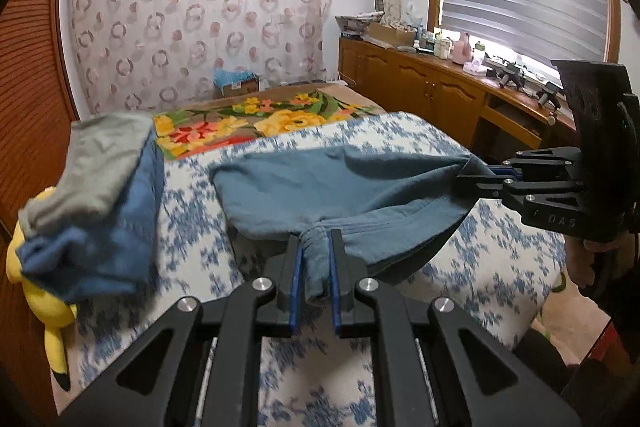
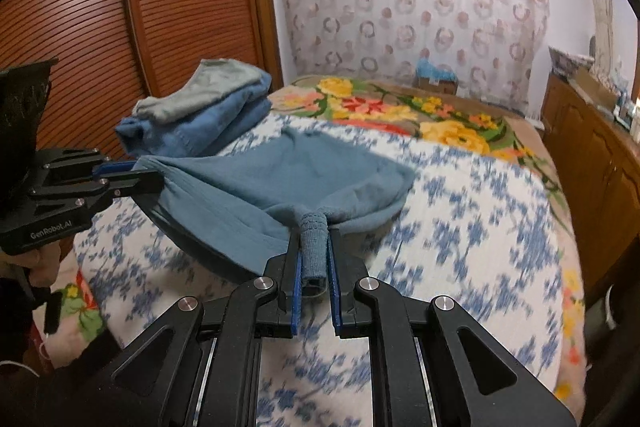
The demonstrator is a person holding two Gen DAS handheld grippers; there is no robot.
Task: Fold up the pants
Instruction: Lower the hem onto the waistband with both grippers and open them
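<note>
Teal-blue pants (image 1: 320,183) (image 2: 288,179) hang stretched between both grippers over the bed, their far part resting on the blue-and-white quilt (image 1: 192,211) (image 2: 460,211). My left gripper (image 1: 316,239) is shut on a bunched edge of the pants. My right gripper (image 2: 314,235) is shut on a ribbed band at the other end. In the left wrist view the right gripper (image 1: 470,173) pinches the cloth at the right. In the right wrist view the left gripper (image 2: 138,173) holds it at the left.
A stack of folded clothes (image 1: 96,203) (image 2: 200,111), grey on blue, lies on the bed's left side by a yellow plush toy (image 1: 44,299). A floral blanket (image 1: 256,119) (image 2: 420,115) covers the far end. A wooden cabinet (image 1: 420,83) runs along the right, a slatted wardrobe (image 2: 120,7) on the left.
</note>
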